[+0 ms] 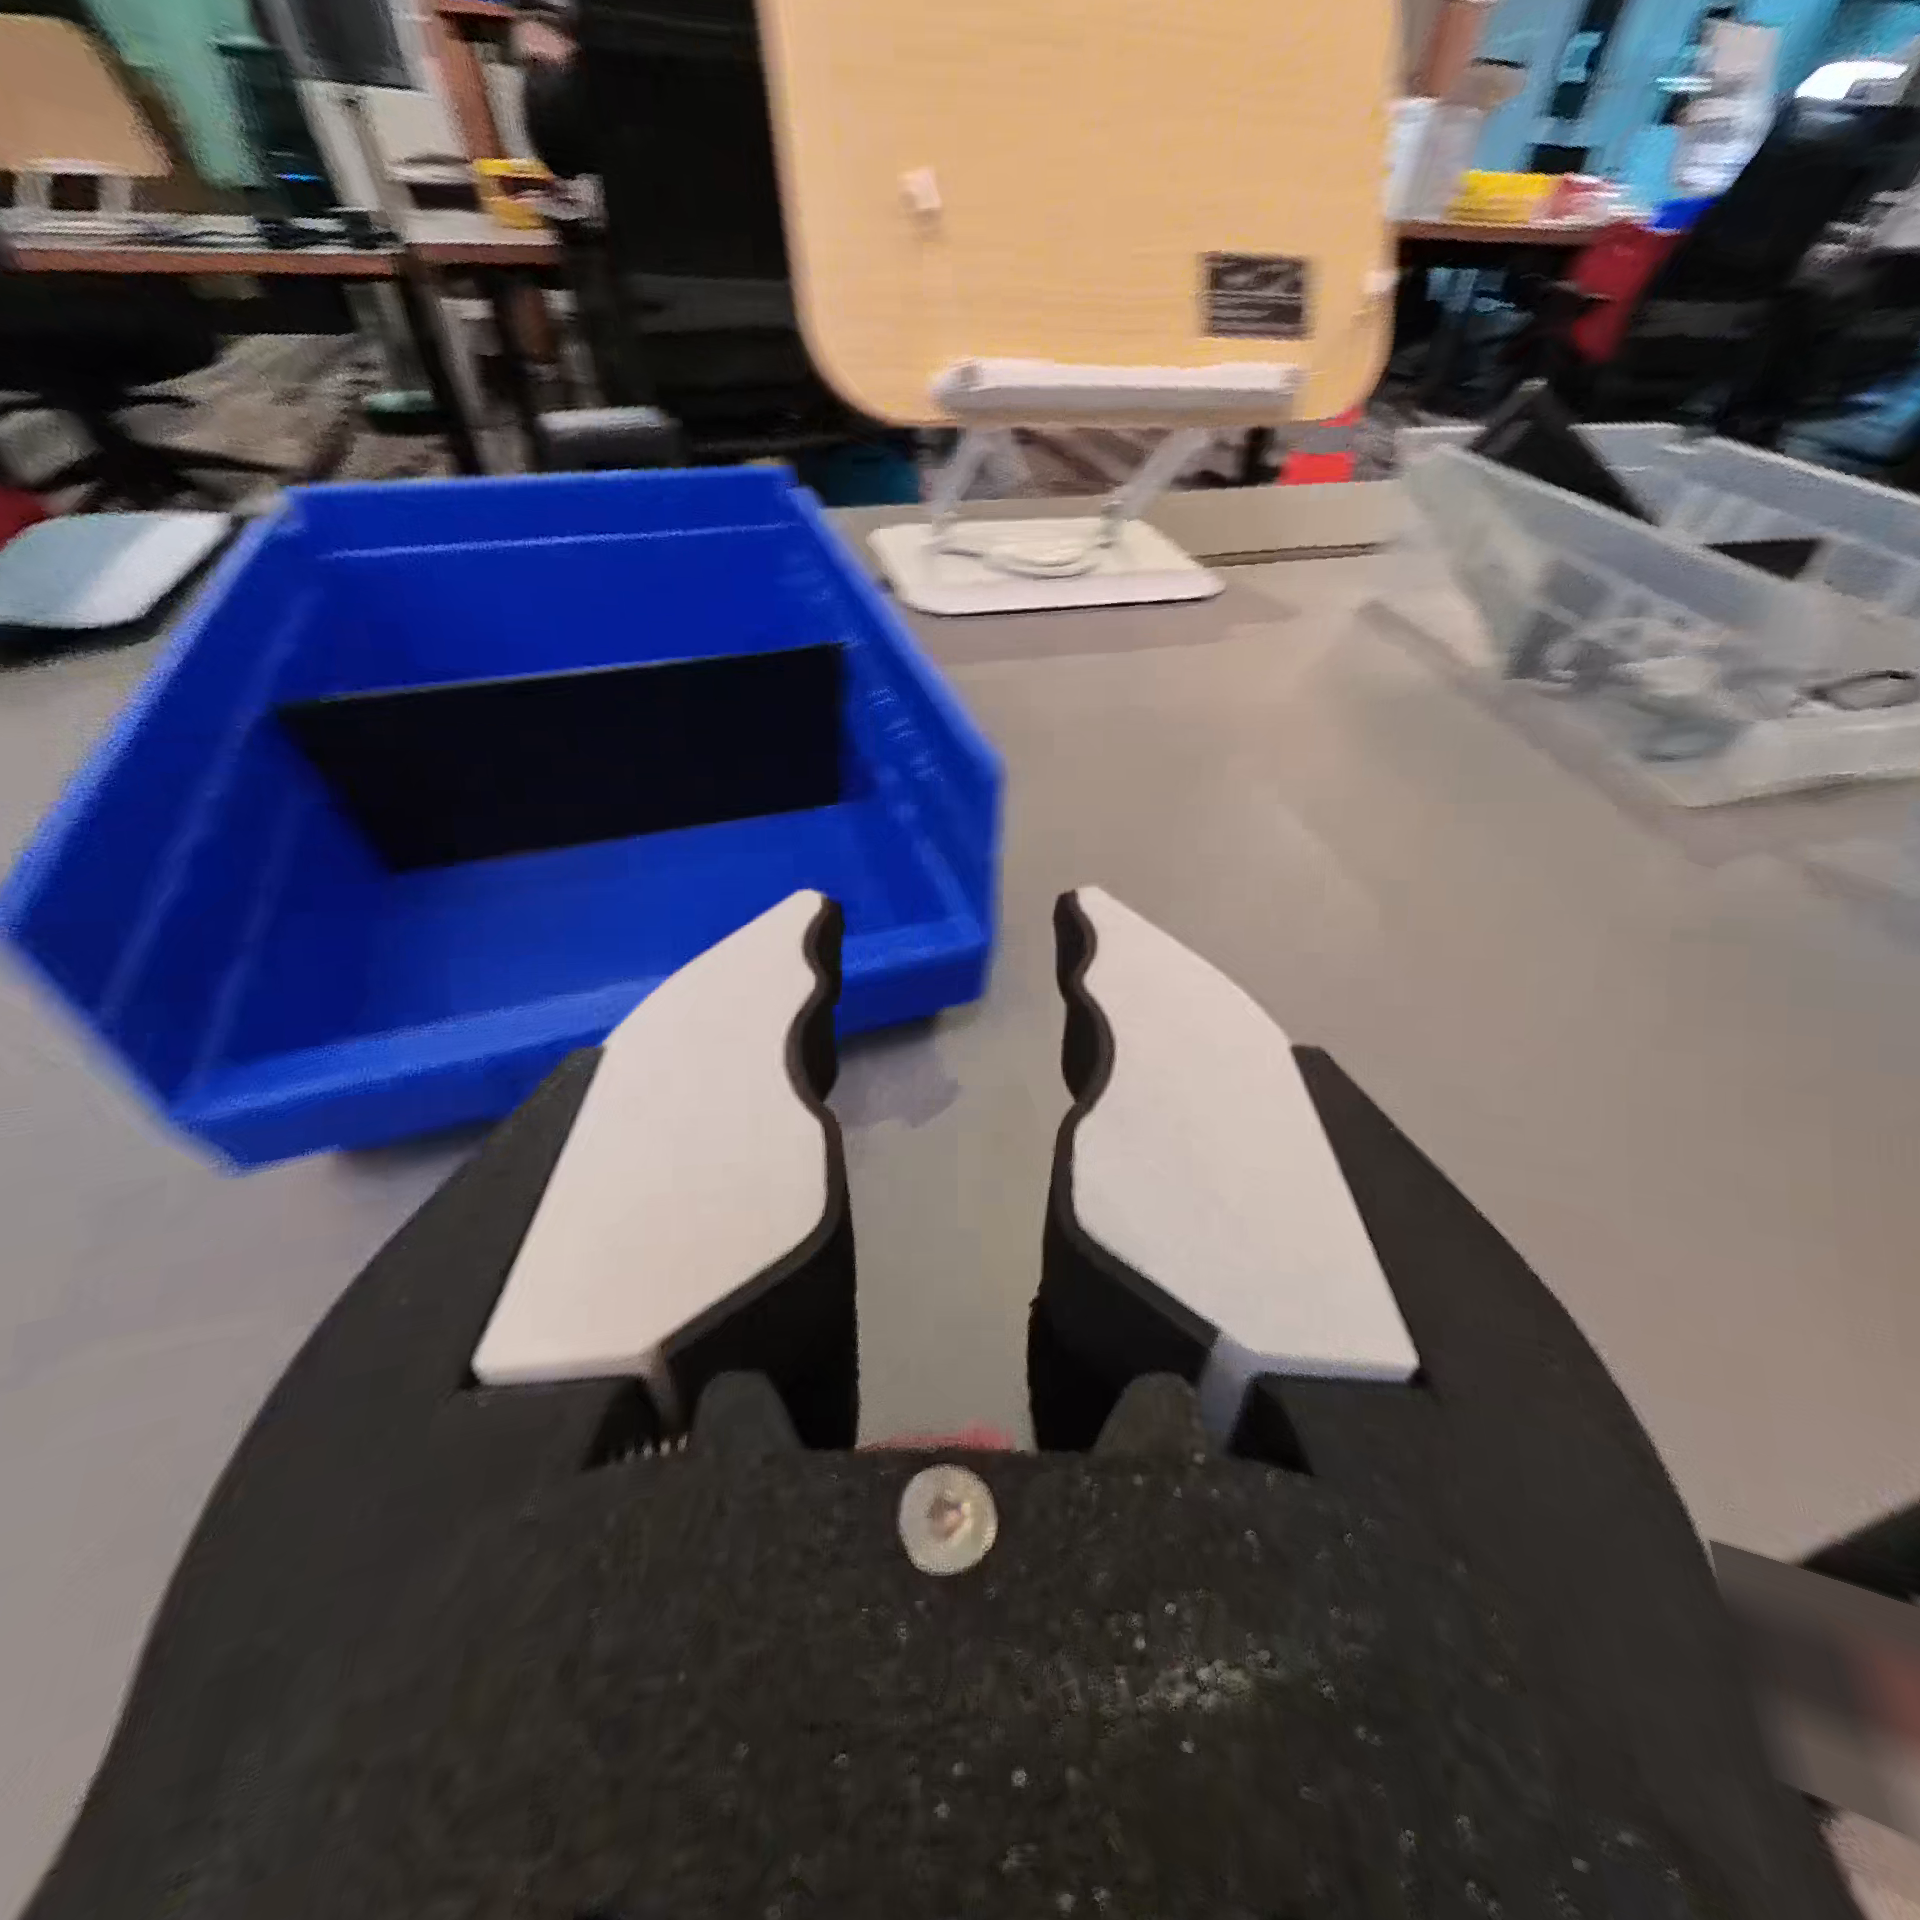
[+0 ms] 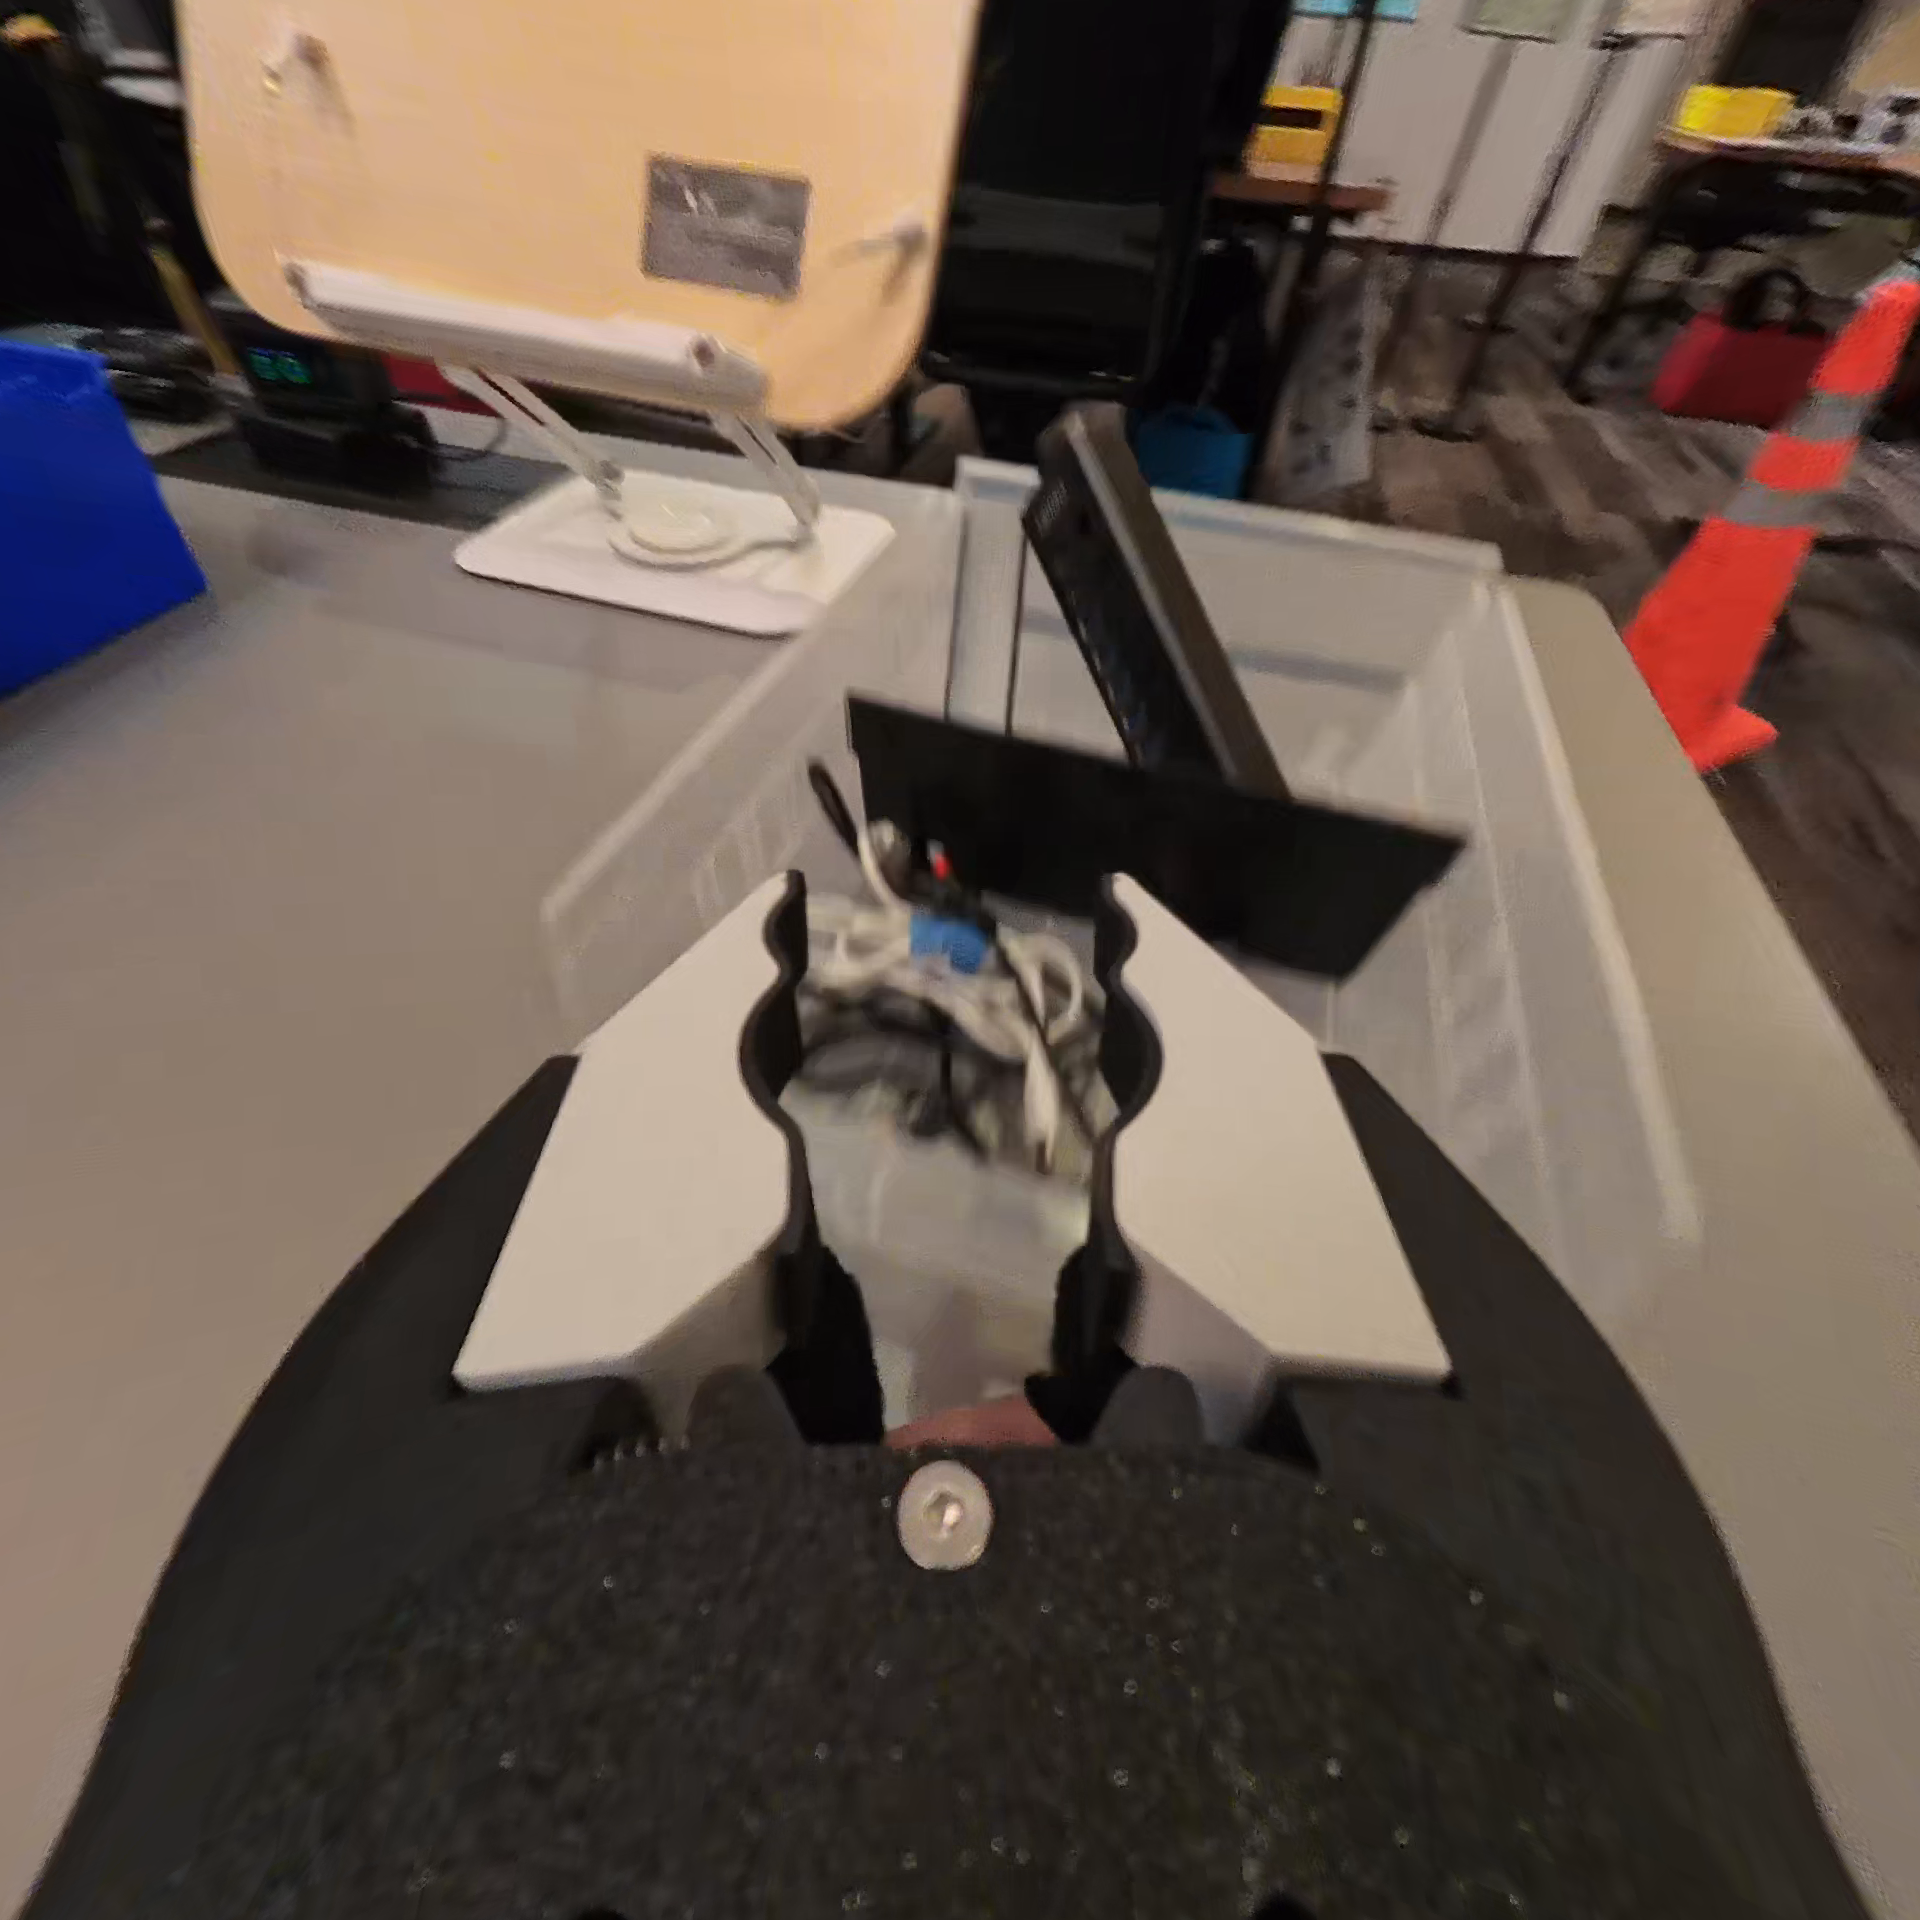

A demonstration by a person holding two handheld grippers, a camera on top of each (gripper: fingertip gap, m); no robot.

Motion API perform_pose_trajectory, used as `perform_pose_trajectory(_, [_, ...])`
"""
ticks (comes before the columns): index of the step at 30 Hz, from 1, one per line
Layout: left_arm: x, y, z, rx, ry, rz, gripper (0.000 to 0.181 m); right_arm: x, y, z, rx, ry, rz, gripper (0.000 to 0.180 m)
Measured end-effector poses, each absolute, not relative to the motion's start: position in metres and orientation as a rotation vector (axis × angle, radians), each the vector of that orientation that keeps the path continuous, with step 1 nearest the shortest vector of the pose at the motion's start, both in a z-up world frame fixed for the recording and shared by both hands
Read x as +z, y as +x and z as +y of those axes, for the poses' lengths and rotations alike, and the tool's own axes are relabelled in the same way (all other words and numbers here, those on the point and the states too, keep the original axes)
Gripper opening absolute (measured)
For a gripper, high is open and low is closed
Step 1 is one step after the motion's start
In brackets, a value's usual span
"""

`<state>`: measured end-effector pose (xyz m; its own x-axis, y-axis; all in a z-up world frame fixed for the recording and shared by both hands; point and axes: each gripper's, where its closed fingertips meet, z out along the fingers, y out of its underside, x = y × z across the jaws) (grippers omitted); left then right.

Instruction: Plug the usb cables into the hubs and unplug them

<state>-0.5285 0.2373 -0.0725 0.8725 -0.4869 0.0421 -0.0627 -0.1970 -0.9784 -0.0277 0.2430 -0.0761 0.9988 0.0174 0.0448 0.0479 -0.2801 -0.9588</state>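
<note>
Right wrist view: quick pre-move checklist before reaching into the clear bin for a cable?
1. Right gripper open and empty: ok.
2. Left gripper open and empty: ok.
3. Cables visible in the clear bin, ahead of the right gripper: ok.
4. One cable separable from the tangle: cannot tell, blurred.
5. Black hub leans upright behind the black divider; ports reachable: cannot tell.
6. Blue bin front compartment empty: ok.

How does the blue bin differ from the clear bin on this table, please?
The blue bin is opaque and looks empty; the clear bin is see-through and holds a tangle of cables and a leaning black hub. Each has a black divider and rests on the grey table.
</note>
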Motion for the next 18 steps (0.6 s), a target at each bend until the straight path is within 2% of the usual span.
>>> perform_pose_trajectory(3, [-0.081,-0.557,0.243,-0.362,-1.751,0.363,0.026,-0.092,-0.026,0.209,-0.060,-1.766,0.110,0.047])
perform_pose_trajectory(10, [-0.092,-0.576,0.265,-0.346,-1.824,0.274,0.036,-0.117,-0.012,0.213,-0.094,-1.864,0.115,0.053])
perform_pose_trajectory(14, [-0.089,-0.575,0.260,-0.308,-1.797,0.304,0.034,-0.116,-0.026,0.213,-0.068,-1.854,0.064,0.053])
perform_pose_trajectory(18, [-0.089,-0.582,0.260,-0.351,-1.806,0.244,0.035,-0.121,-0.037,0.212,-0.069,-1.869,0.039,0.065])
